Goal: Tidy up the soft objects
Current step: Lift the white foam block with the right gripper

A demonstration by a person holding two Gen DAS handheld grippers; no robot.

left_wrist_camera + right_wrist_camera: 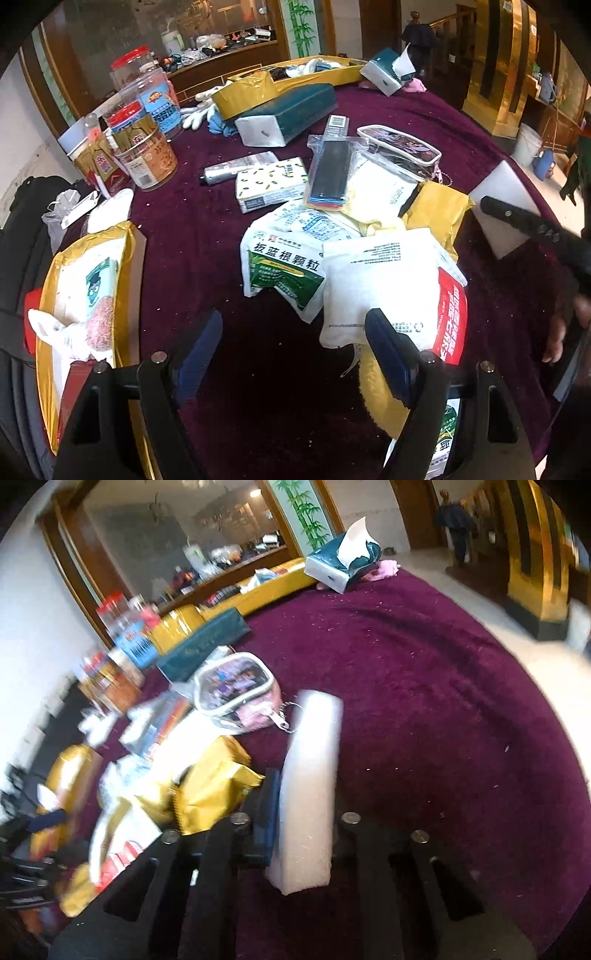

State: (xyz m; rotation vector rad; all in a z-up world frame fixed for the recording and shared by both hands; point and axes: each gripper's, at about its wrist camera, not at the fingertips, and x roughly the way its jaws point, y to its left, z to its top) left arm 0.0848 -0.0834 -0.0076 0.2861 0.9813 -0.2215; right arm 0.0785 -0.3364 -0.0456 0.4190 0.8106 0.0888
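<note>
**White foam slab clamped on edge over the plush cloth**

The right gripper [299, 834] has its jaws pressed onto a white foam block [312, 786], a long, flat, grainy slab standing on edge, its rounded end pointing toward 12 o'clock above the deep-pile purple tablecloth [424, 709]. At its 9 o'clock lies a crinkled, glossy gold pouch [218, 779]; at 11 o'clock sits a clear vinyl zip case [236, 694] with white piping and a metal chain.

The left gripper [295, 354] holds its blue-padded jaws apart over bare cloth, gripping nothing. Its right pad overlaps a limp white sachet [373, 280] with a red band. At that sachet's 9 o'clock lies a green-and-white granule packet [280, 266]. At the far 9 o'clock edge, a gold-lined box [51, 280] contains soft white items
</note>
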